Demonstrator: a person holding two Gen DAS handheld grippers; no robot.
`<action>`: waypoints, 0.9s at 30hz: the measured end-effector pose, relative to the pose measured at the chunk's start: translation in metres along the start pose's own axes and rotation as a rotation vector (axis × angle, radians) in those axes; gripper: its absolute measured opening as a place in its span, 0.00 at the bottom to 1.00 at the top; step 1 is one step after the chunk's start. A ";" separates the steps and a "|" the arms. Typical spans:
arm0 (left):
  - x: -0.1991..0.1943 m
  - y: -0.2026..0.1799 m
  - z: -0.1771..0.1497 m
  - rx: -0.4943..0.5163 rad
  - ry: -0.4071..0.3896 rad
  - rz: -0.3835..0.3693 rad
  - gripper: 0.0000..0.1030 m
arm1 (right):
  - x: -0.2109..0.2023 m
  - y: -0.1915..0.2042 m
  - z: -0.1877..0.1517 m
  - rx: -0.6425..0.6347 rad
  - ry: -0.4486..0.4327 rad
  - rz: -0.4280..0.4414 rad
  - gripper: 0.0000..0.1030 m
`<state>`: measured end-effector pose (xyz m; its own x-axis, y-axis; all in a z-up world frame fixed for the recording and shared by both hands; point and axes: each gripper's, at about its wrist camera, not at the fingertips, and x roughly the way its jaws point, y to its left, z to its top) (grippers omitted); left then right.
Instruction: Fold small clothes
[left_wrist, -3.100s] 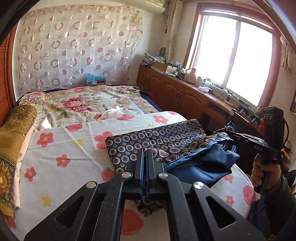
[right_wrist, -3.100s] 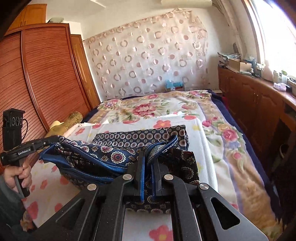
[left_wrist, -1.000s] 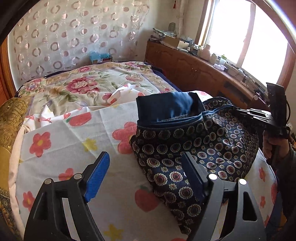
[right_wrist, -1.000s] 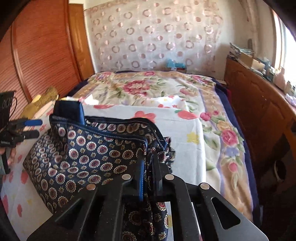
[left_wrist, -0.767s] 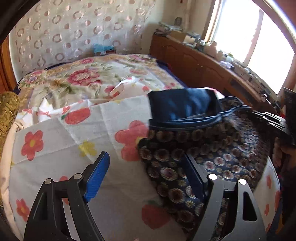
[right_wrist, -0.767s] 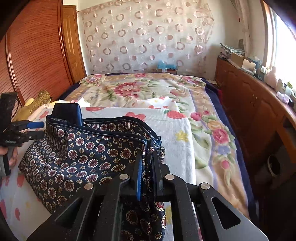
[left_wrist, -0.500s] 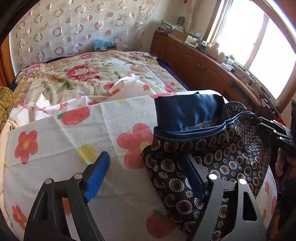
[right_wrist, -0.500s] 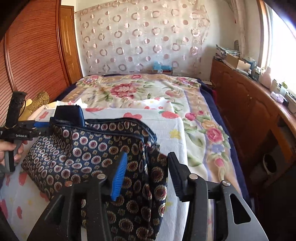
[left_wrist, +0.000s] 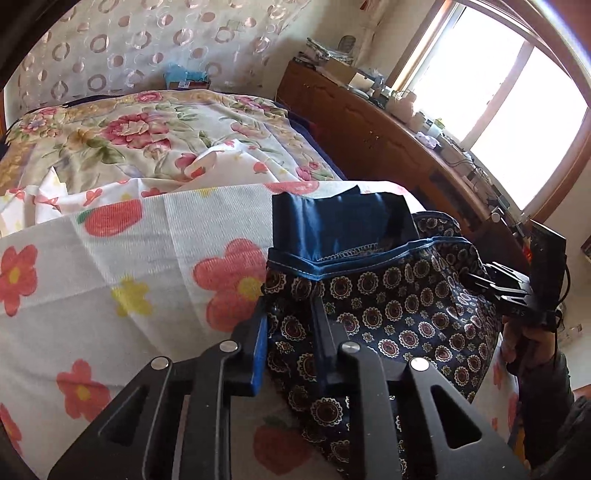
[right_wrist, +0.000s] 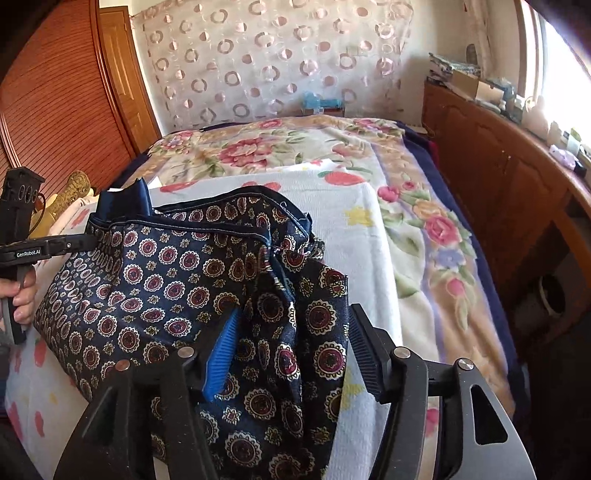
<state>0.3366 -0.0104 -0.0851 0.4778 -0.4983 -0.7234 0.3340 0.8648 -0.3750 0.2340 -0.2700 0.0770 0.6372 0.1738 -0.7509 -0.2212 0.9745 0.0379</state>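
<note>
Since a second ago both grips have swapped on the patterned shorts.
Left gripper fingers are closing narrow around a fabric edge; right gripper fingers are opening, cloth loose between them. Mid-fold on the bed; next, regrip and lay flat. One garment, two grippers.
</note>
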 end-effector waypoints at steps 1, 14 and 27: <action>0.000 0.001 0.000 -0.003 0.002 0.003 0.22 | 0.004 -0.001 0.002 0.002 0.009 0.008 0.61; 0.000 -0.002 -0.002 0.021 0.006 0.017 0.17 | 0.020 -0.002 0.013 -0.024 0.019 0.112 0.33; -0.081 -0.026 -0.005 0.074 -0.195 -0.043 0.05 | -0.011 0.010 0.015 -0.064 -0.117 0.175 0.12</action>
<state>0.2851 0.0075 -0.0198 0.6072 -0.5439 -0.5792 0.4131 0.8388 -0.3546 0.2357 -0.2597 0.0961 0.6653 0.3581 -0.6551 -0.3800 0.9177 0.1157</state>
